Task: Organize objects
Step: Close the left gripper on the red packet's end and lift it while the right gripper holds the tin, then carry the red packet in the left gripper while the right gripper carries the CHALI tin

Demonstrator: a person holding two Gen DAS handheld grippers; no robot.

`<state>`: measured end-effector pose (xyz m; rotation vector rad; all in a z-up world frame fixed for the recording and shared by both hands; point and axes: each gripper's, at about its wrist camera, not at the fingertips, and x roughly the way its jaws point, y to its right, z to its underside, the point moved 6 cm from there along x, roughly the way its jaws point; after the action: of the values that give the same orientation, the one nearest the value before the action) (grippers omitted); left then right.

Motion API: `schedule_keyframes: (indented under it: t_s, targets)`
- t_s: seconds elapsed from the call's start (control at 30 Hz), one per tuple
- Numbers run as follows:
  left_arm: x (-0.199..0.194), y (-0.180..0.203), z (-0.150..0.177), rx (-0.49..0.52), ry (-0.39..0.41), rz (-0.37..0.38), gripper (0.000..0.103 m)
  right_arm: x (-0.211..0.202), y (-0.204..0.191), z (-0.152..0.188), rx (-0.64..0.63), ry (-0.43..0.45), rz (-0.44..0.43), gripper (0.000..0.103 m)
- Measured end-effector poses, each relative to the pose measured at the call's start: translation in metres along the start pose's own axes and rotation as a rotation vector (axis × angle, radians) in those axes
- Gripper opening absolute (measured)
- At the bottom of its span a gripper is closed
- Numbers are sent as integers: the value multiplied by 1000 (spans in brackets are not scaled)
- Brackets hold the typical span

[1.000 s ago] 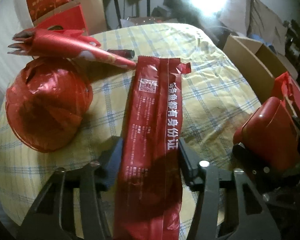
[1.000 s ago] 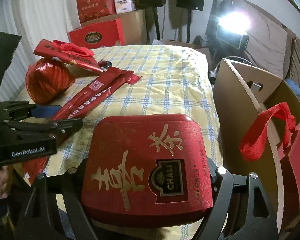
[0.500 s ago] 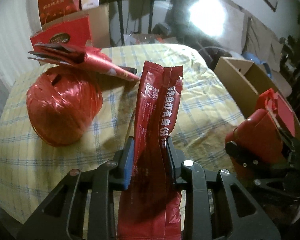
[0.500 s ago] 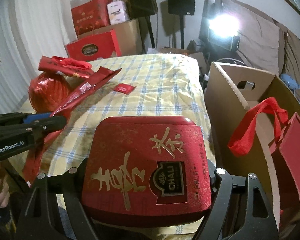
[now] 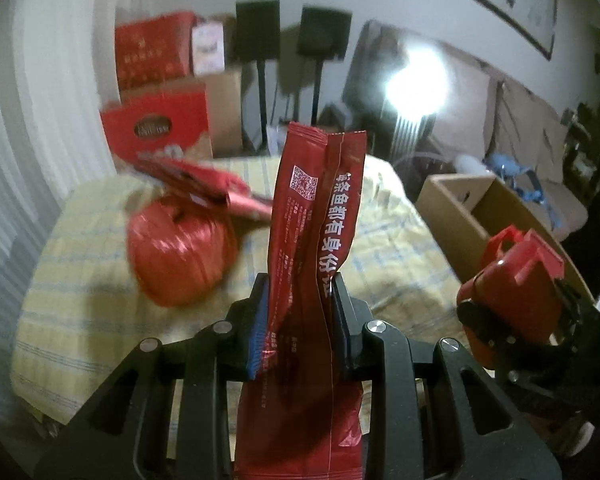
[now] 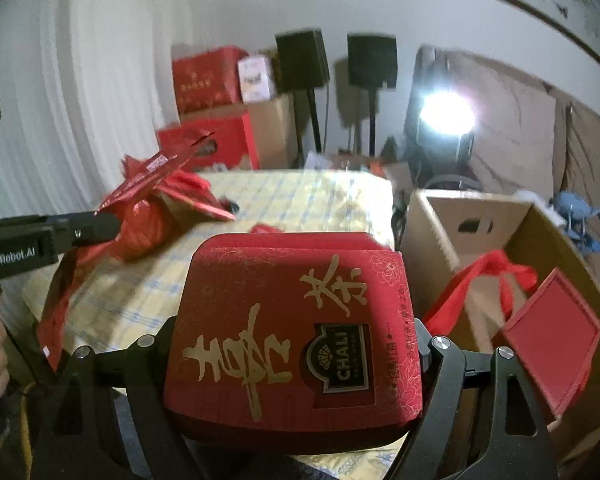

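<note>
Left wrist view alone shows the long red foil packet with white lettering (image 5: 312, 264) face-on, pinched upright between the left gripper (image 5: 298, 312) pads, above the yellow checked tablecloth (image 5: 84, 304). A red foil-wrapped ball (image 5: 180, 256) sits near the cloth's left edge. Right wrist view alone shows inside the open cardboard box (image 6: 432, 224) off the table's right edge — a red-handled bag (image 6: 548, 336) inside. Right gripper (image 6: 296, 344) — spread wide, clamping the red gold-lettered tea tin (image 6: 296, 332).

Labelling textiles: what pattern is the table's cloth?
Pale yellow with blue-and-white plaid lines on the tablecloth; clearest in the right wrist view.
</note>
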<state>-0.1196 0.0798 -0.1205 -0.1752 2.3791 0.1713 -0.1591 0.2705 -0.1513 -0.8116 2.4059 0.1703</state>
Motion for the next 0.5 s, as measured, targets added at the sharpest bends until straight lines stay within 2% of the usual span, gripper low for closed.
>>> schedule_keyframes:
  t_s: [0.1, 0.27, 0.5]
  targets:
    - [-17, -3, -5, -13, 50, -16, 27, -20, -2, -6, -10, 70, 29, 82]
    - [-34, -10, -13, -136, 133, -10, 27, -46, -11, -22, -32, 140, 24, 82]
    - [-73, -3, -33, -124, 250, -40, 27, -85, -8, -44, -28, 232, 45, 82]
